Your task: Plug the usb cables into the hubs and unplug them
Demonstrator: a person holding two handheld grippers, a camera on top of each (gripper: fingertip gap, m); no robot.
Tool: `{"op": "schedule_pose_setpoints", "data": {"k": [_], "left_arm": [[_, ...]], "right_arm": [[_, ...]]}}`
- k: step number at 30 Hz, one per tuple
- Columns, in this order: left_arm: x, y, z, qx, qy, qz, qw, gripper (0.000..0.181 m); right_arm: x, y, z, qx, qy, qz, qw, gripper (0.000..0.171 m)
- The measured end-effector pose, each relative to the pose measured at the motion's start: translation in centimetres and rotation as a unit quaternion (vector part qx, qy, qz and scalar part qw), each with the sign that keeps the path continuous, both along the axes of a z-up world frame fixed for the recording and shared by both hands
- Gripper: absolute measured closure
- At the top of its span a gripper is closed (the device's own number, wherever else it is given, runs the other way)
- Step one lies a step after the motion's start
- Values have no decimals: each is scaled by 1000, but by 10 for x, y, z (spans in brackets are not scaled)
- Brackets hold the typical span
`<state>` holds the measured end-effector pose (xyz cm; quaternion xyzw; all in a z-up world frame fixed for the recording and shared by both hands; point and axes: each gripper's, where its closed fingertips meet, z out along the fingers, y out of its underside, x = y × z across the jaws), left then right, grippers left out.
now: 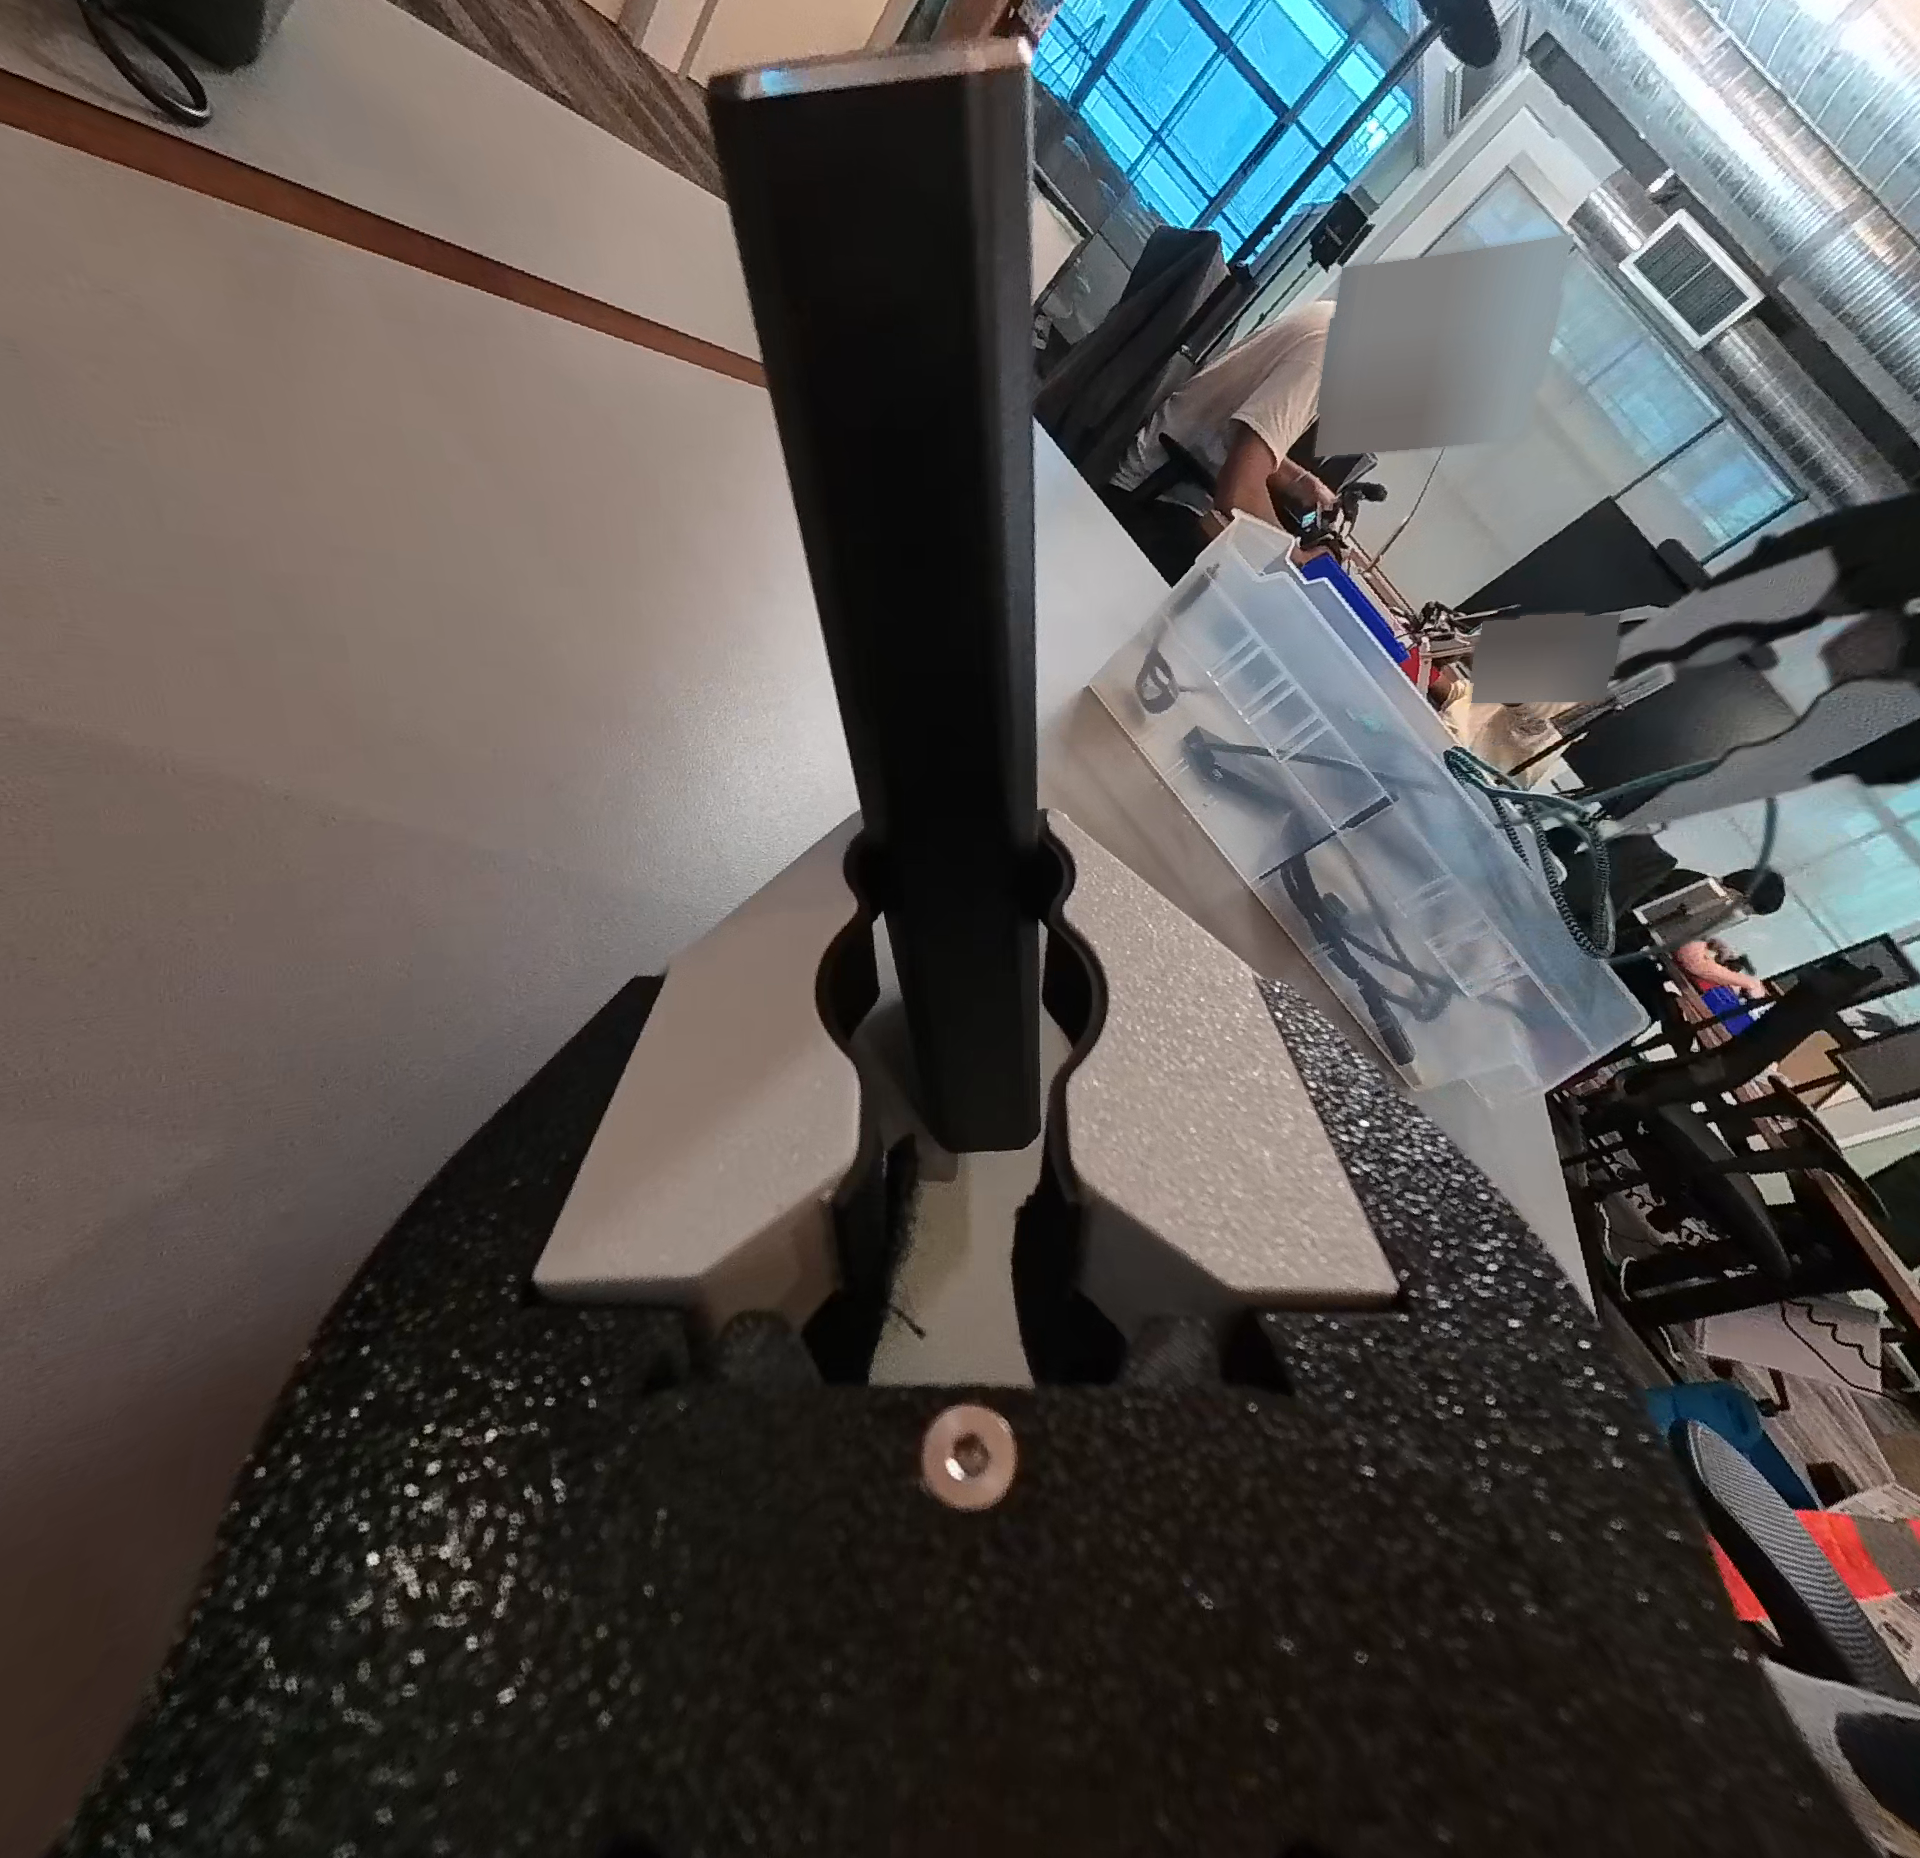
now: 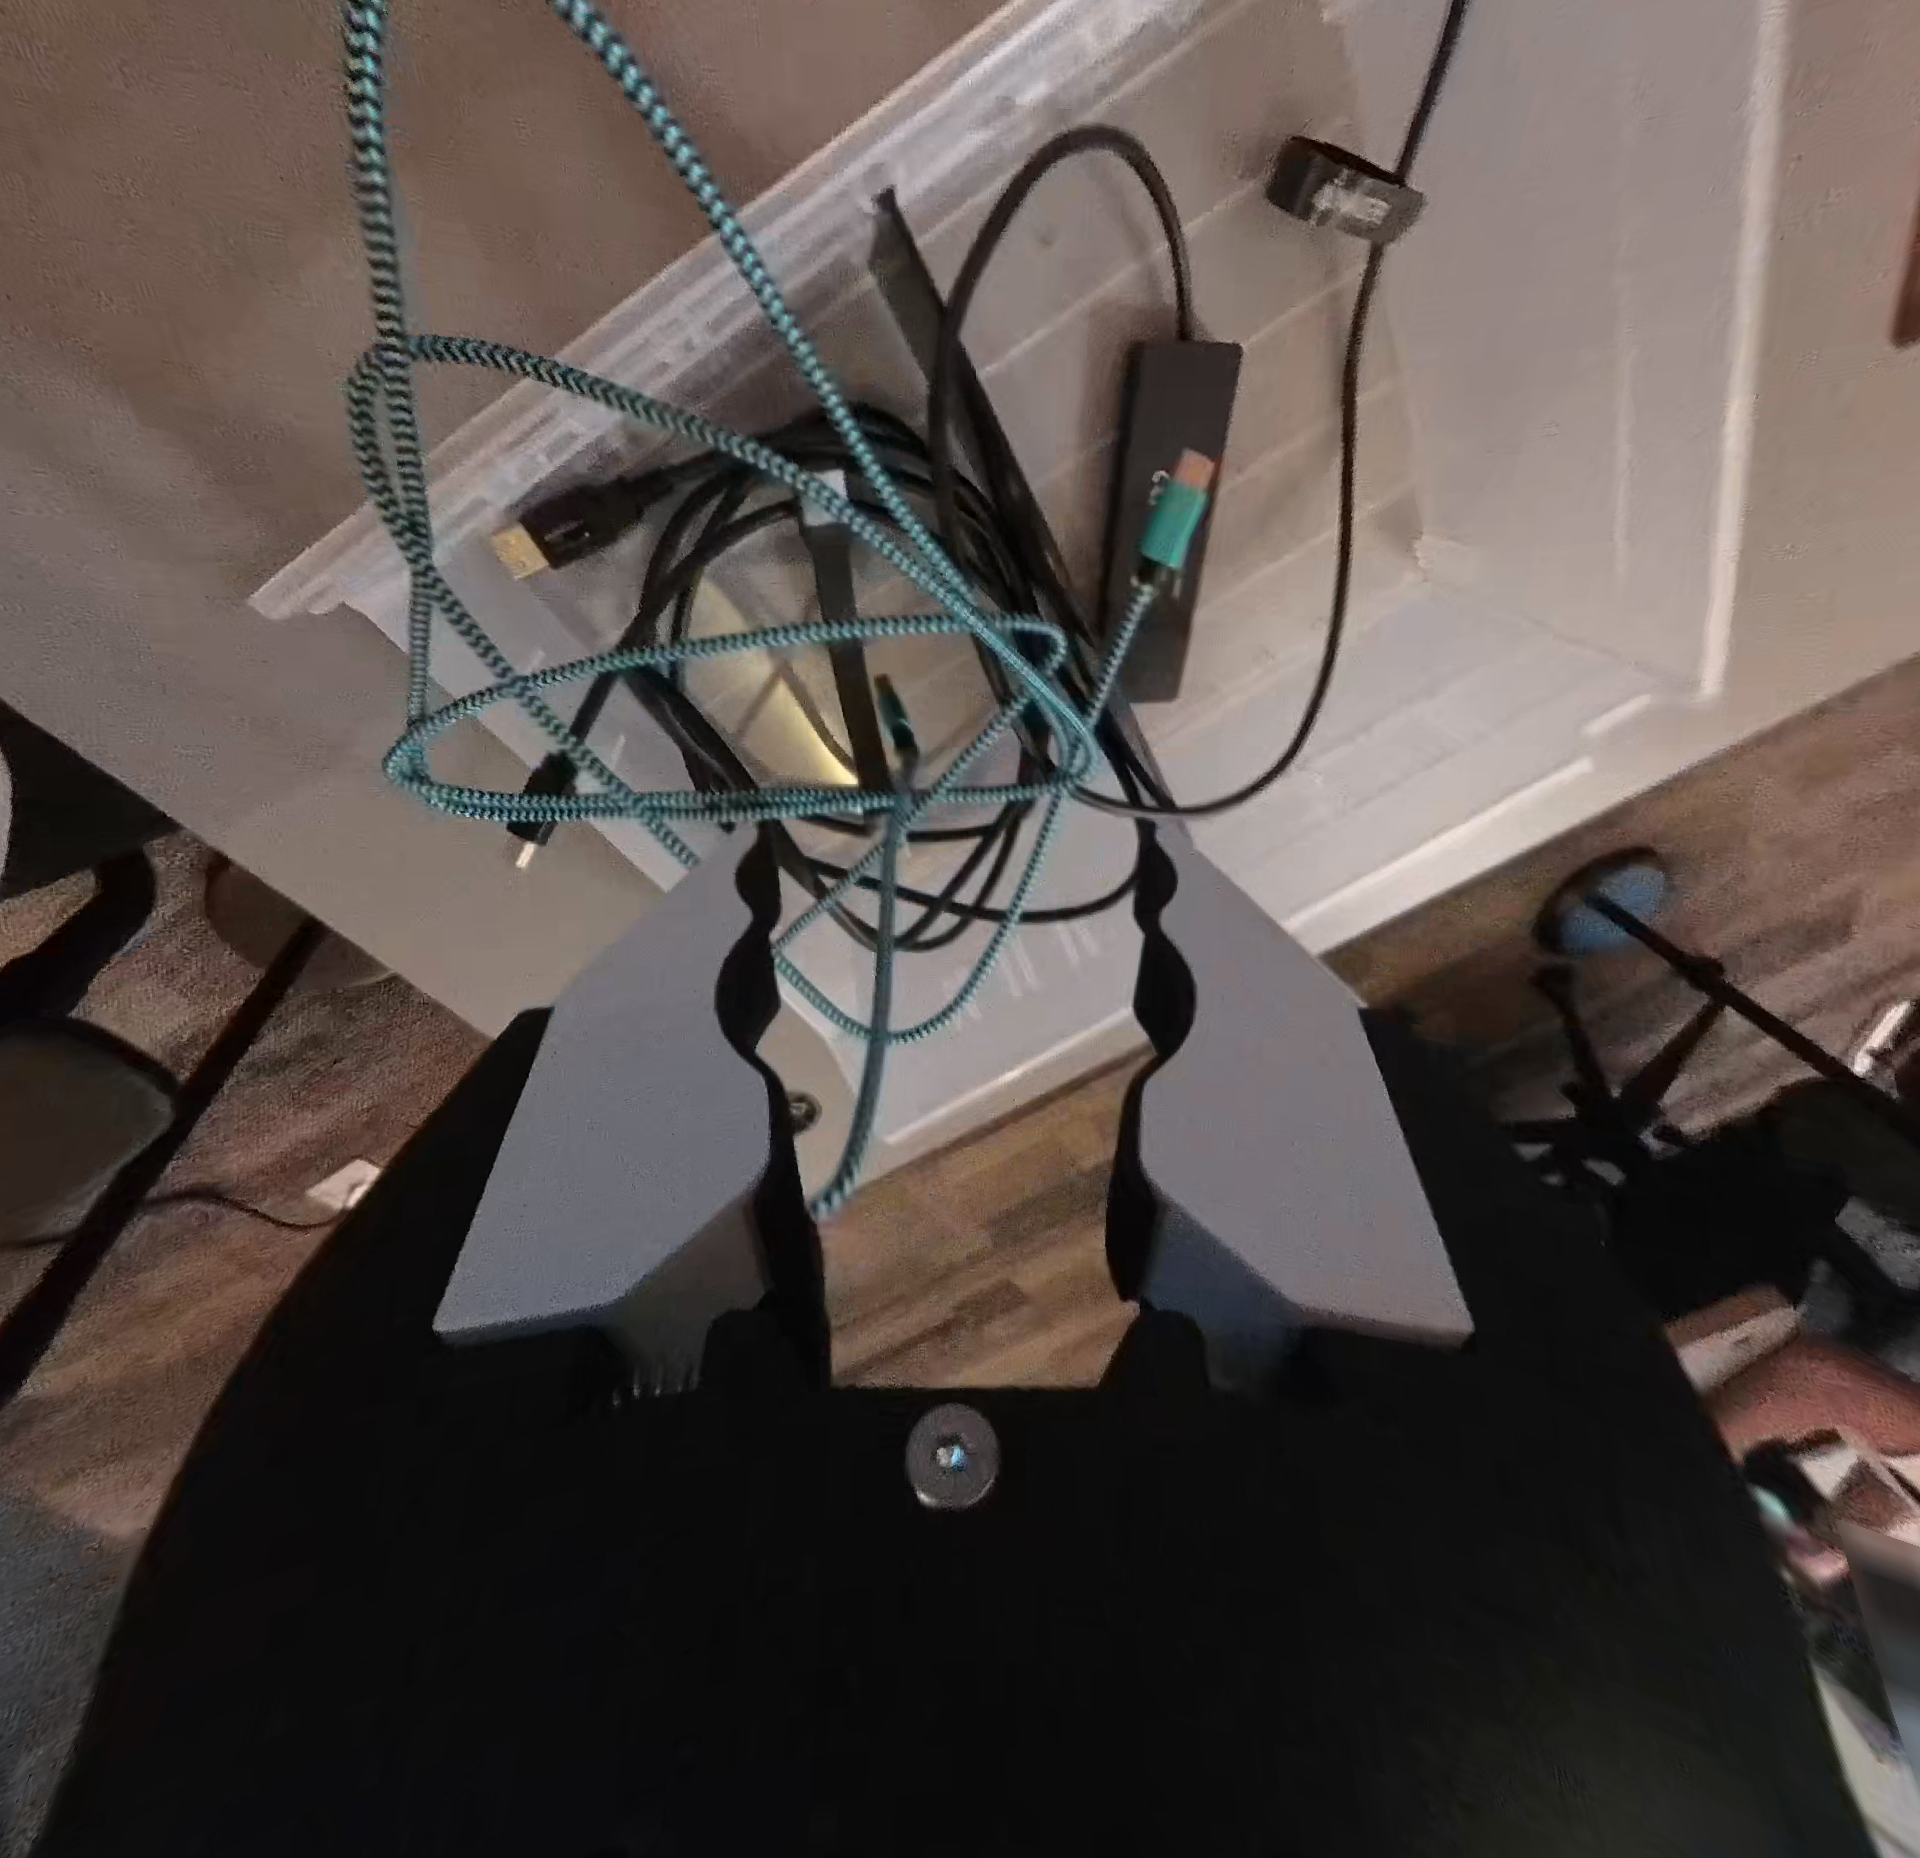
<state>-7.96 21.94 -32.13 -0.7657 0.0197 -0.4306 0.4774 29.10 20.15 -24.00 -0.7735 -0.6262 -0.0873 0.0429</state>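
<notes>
Meanwhile, left gripper (image 1: 951, 977) clenched a black hub (image 1: 894, 520).
Right gripper (image 2: 951, 987) hung released near the teal braided cable (image 2: 727, 655).

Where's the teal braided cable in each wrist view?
Left wrist view: right of centre, the teal braided cable hangs beyond the clear compartment box.
Right wrist view: centre, the cable lies looped over black cables on that box, with one strand rising to the top left.
Shared landmark: the clear compartment box on the white table.
</notes>
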Motion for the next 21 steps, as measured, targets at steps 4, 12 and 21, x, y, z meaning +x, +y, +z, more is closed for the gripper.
{"op": "schedule_pose_setpoints", "data": {"k": [4, 12, 21], "left_arm": [[0, 0, 0, 0, 0, -1, 1000, 156], [3, -1, -1, -7, -8, -13, 1000, 156], [5, -3, -1, -8, -9, -19, 1000, 155]], "right_arm": [[0, -2, 38, 8, 58, -47, 997, 95], [19, -12, 22, -31, 202, -260, 944, 94], [19, -8, -57, -65, 248, -354, 899, 89]]}}
